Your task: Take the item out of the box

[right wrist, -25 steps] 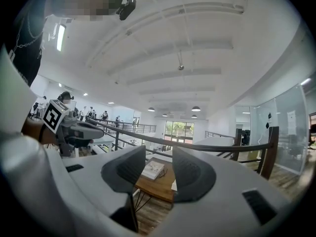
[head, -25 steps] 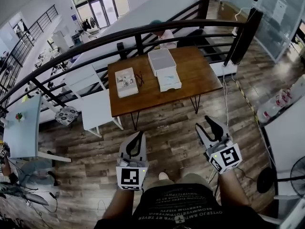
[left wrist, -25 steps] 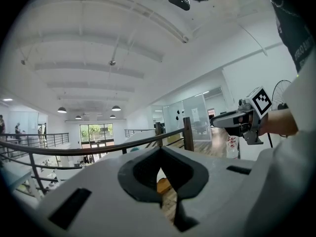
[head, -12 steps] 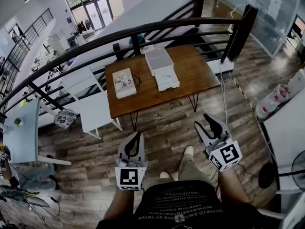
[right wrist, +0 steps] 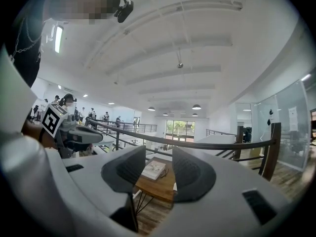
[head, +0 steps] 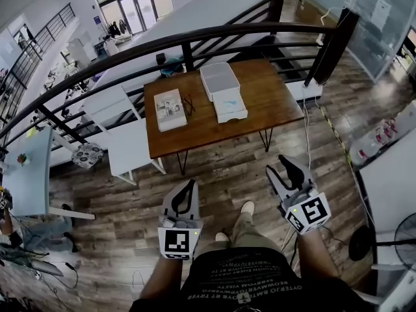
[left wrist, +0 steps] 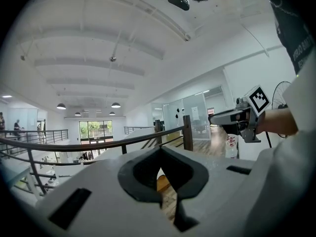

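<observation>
Status entry, approach phase. White box [head: 220,81] sits on the wooden tabletop [head: 263,99], toward the far edge, with the dark railing [head: 195,41] just beyond it. Touching the box's near side lies a second flat white piece [head: 230,104] with a pale blue top. I cannot tell from here whether that is a lid, a tray or the item itself. Left of the box is a booklet [head: 170,109], and between the booklet and the box lies a small dark thing [head: 189,104], too small to name.

Both grippers are on the near side of the box and well apart from it, held out over the plank floor [head: 227,168].
- Left gripper [head: 188,186]: fingers drawn together with only a sliver of gap, nothing in them.
- Right gripper [head: 275,164]: fingers apart and empty. Its own view looks between them toward the booklet and the tabletop edge.

Progress, as I judge it: nothing done yet. Neither gripper touches the box, and I can't confirm any item lifted out of it.

Left to do:
- Close the distance to the box.
- Check whether it stands open, and open it if not.
- Grip the item and lift it clear.

The left fingers must part first if that hand is to help.
</observation>
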Available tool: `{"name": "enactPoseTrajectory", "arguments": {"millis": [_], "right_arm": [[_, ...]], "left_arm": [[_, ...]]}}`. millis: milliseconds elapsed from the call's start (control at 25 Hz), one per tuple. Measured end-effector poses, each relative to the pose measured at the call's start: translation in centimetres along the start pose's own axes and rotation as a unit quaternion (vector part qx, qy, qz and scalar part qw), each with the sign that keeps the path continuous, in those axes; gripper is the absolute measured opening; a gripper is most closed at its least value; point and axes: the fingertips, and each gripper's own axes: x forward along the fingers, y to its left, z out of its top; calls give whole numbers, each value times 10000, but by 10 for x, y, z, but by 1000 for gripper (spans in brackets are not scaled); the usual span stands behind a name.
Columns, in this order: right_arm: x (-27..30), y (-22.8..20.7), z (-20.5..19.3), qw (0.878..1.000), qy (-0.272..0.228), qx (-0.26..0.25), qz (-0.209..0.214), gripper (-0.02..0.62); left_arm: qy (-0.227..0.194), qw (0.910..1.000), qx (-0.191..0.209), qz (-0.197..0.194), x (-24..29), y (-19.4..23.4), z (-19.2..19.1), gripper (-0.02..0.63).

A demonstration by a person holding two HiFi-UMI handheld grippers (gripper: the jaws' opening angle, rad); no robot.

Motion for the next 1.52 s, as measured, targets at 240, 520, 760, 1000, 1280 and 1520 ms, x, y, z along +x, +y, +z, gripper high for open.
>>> {"name": "enactPoseTrajectory", "arguments": {"millis": [240,520,760,1000,1280,1520], "right_arm": [[19,-5,-12,9999,61,17,126,166],[31,-28,-18,9999,72,100,112,164],[52,-48,-24,9996,112,152,198,163],[72,-67,-27,9992,174,206,296,161],[101,-94,-37,9987,238,183,412,161],[117,-123,-42,9985,295,149,429,161]], "left_arm": [[120,9999,-37,85,17,10,-13,6],[91,9999,20,71,41,7,-6,6],[243,9997,10,70,67,4,-11,6],[335,9994,7,110,92,9,-10,6],[339,9992,41,183,132,17,-12,6],[366,9992,2,129,171,16,-12,6]]}}
